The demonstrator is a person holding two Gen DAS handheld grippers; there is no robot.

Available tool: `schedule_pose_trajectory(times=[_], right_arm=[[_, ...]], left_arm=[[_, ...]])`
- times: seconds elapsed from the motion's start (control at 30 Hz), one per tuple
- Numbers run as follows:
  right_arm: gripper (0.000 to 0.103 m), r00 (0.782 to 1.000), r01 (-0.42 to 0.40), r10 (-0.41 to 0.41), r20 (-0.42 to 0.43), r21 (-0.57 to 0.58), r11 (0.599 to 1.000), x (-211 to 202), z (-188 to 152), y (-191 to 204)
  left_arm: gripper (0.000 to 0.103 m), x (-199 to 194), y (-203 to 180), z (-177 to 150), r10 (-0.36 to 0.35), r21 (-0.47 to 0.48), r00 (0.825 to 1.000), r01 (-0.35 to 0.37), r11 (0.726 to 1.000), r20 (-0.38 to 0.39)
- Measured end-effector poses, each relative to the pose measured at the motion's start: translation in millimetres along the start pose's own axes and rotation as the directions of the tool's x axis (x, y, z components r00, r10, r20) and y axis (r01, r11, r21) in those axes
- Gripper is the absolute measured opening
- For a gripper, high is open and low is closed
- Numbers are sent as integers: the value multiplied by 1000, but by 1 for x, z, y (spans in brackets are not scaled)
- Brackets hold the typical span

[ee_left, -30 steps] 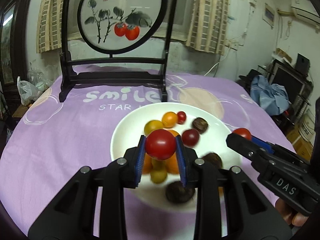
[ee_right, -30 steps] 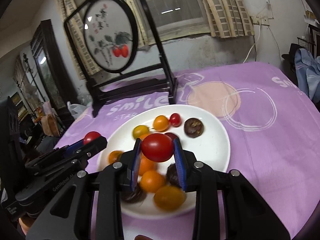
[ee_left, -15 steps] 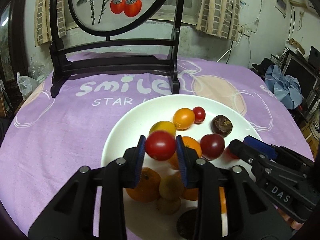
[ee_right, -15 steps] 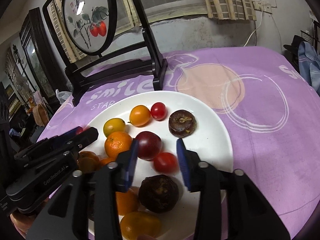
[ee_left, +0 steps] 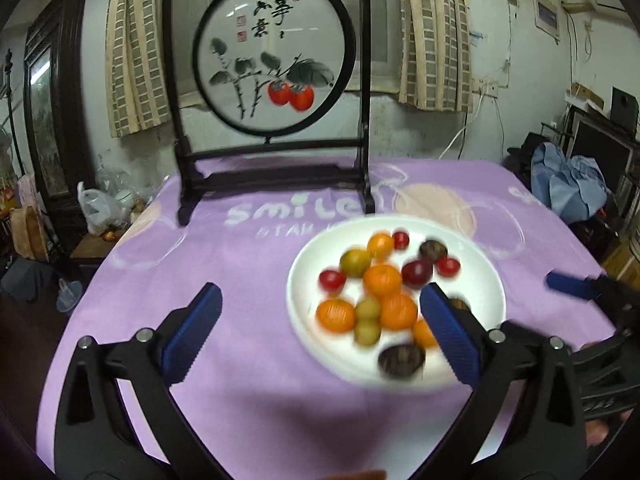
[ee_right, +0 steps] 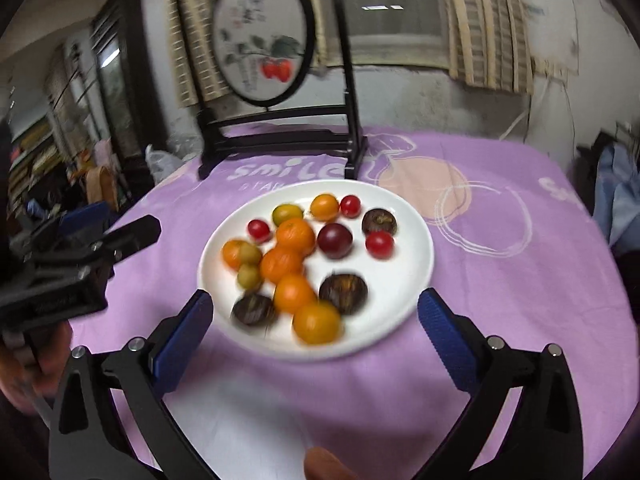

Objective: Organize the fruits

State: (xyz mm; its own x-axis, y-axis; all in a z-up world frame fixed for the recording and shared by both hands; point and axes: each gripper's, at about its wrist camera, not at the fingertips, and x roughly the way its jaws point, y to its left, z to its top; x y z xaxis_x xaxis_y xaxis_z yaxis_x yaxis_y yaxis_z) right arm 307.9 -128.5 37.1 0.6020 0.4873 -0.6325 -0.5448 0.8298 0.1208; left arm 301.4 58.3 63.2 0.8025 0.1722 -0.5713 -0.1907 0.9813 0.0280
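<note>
Purple-clothed table [ee_right: 500, 280]: white plate [ee_right: 416, 272] sits near the middle, black framed screen [ee_right: 280, 140] stands at the far side.

I read "smile" in large white letters on the purple tablecloth [ee_left: 240, 264], just in front of the black screen stand [ee_left: 276, 178]; the word's end is cut off by the stand's foot. A smaller white line below it begins "STAR", blurred. On the round painted panel [ee_left: 274, 66] held in that stand I see black brush characters and small red seals, too small to read. Near the tablecloth's right edge, part of another white "S" shows.
</note>
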Motion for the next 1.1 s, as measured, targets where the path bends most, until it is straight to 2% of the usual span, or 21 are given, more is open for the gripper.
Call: schedule_pose_trajectory(times=[0.1,0.17,0.3,0.43,0.53,0.63,1.1], right_arm=[[102,1000,-19,21,22,-50,999,-29,-31,4],[102,999,-22,24,30,-70,997,-41,-54,5],[102,999,-27,22,-45,-108,994,-51,-98,8],[102,999,-21,16,-43,-122,992,-61,-119,12],[102,999,-25,21,-47,-102,995,-62,-122,10],[102,998,-36,31,-58,-88,995,-61,-123,9],[102,997,-22,16,-70,-94,995,-59,-125,11]], left_arm=[[101,-30,10,-30,-49,-10,998,49,999,-26],[101,-43,15,-48,-46,-24,999,45,999,-24],[101,-61,22,-84,-46,-23,998,45,999,-44],[101,-71,16,-114,-78,41,995,81,996,-69],[101,-73,10,-128,-85,88,992,93,992,-92],[101,-78,4,-132,-89,120,993,97,988,-72],[101,-78,2,-131,-82,122,994,90,988,-70]])
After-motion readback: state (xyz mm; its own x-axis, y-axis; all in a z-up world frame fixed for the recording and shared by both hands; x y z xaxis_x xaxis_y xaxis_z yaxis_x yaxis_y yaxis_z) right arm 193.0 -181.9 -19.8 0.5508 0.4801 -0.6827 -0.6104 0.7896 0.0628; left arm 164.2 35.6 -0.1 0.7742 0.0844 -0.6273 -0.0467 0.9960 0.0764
